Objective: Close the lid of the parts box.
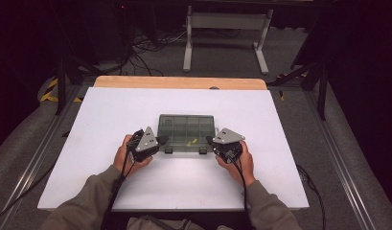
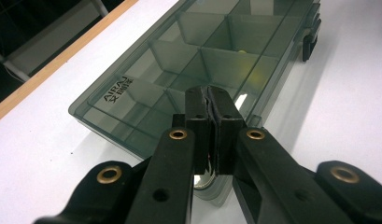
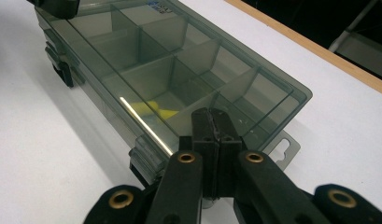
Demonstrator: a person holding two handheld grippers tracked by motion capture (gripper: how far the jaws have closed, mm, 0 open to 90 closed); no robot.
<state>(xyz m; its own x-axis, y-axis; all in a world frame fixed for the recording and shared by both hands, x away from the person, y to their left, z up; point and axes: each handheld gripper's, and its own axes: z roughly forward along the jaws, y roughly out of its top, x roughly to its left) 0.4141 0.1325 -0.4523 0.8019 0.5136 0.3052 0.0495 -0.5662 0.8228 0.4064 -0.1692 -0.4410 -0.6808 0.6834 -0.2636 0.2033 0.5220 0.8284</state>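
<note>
My left gripper [image 1: 161,140] and right gripper [image 1: 210,140], both closed and empty, should press the box [image 1: 186,125] latches evenly.

- The box [image 1: 186,133] sits in the middle of the tabletop [image 1: 112,120].
- The left tongs [image 1: 161,140] are at the box's left front corner.
- The right tongs [image 1: 210,140] are at its right front corner.
- A small thing [image 1: 194,141] lies inside the box, near the front.
- A frame [image 1: 227,33] stands on the floor behind the tabletop.
</note>
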